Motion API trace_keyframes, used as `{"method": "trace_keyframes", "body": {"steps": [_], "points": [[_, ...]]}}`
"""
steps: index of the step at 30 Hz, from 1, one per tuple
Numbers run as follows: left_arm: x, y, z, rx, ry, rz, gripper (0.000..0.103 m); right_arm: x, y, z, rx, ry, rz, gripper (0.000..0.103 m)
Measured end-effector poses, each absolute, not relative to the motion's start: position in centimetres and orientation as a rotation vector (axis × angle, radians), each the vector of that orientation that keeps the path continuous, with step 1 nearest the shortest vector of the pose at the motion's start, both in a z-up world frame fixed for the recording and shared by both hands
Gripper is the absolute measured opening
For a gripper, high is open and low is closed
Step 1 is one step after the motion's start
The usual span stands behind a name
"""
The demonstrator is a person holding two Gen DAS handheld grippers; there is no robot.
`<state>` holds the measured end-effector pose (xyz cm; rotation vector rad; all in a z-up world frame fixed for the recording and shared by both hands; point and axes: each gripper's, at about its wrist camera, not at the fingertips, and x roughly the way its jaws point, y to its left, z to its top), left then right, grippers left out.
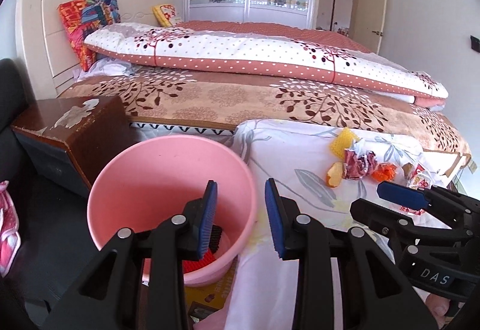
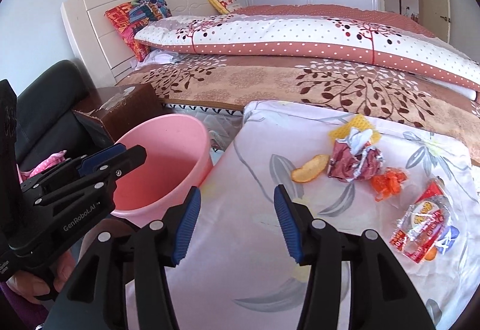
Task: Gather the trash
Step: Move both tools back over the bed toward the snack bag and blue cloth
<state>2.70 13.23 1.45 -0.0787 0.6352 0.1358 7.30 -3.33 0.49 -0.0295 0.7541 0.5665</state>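
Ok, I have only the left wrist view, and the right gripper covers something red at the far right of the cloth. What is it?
Observer: A clear snack wrapper with red print. It lies on the flowered cloth, to the right of the orange scrap.
Operator: Is the right gripper open?
Observer: Yes. The right gripper is open and empty, above bare cloth.
Operator: Does it touch the wrapper?
Observer: No. The wrapper lies apart from it, to the right of its fingers.
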Motion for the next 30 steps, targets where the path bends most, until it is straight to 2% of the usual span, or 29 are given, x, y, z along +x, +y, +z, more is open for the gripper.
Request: {"method": "trace_keyframes", "body": {"steps": [17,30], "points": [[6.9,2.3,-1.0,-0.011,0.725,-0.203,0.033,8.2,-20.4,-2.2,0.149,0.784,0.212,0.052],[10.1,-5.8,-2.7,0.000,0.817,-0.456,0.033,8.9,-24.9,-4.4,0.204,0.832,0.132,0.052]]}}
